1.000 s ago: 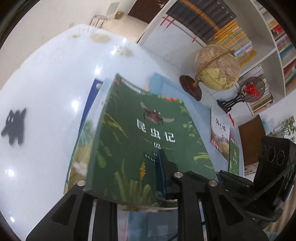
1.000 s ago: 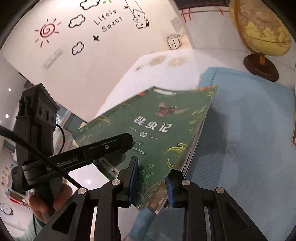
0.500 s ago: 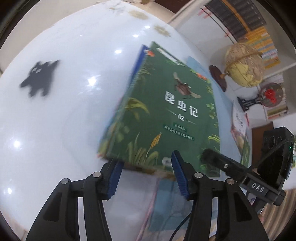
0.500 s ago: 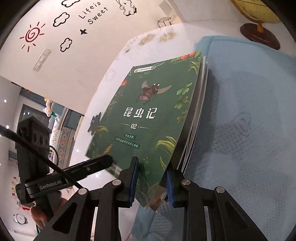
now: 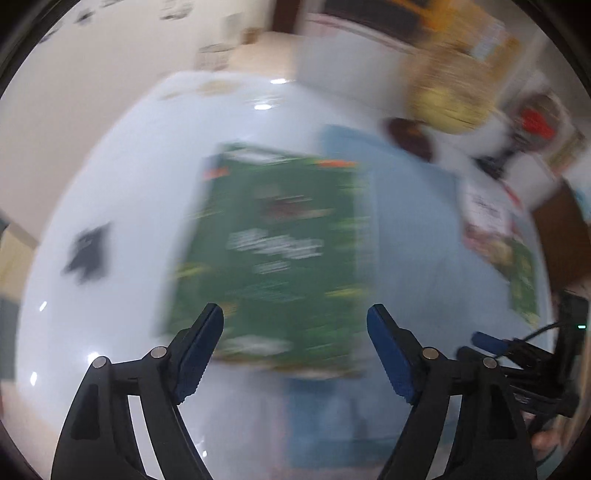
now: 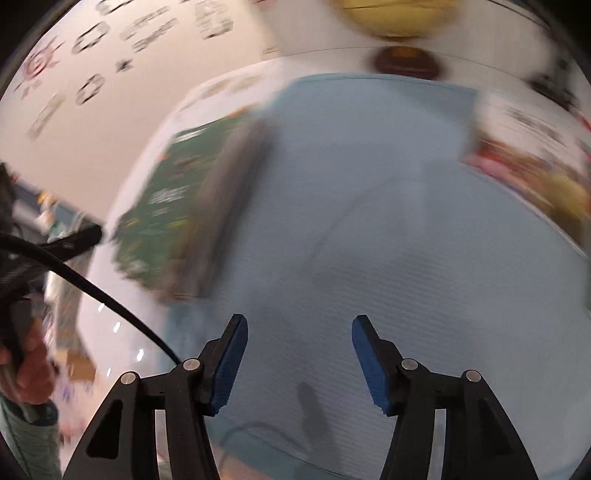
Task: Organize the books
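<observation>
Left jaws: the left gripper (image 5: 294,325) has just been opening and stands wide, blue pads clear of the green book (image 5: 275,254), nothing pinched between them.
Right jaws: the right gripper (image 6: 299,343) has just been opening too, about half spread, only the blue mat (image 6: 388,229) showing in its gap.
Book place: lying flat, cover up, atop a stack, partly on the white table (image 5: 122,206) and partly on the mat's left edge.
Long axis: in the left wrist view it runs away from the gripper, title end far, near short edge just ahead of the pads.
Page edge: the stack's grey side faces the mat in the right wrist view.
Open room: bare mat spreads wide to the stack's right; white table lies free to its left.
Far limits: the globe (image 6: 399,14) stands beyond the mat's far edge; other books (image 5: 502,240) lie at its right side, well apart from the stack.
Sharpness: both views are smeared, so cover print is unreadable.
</observation>
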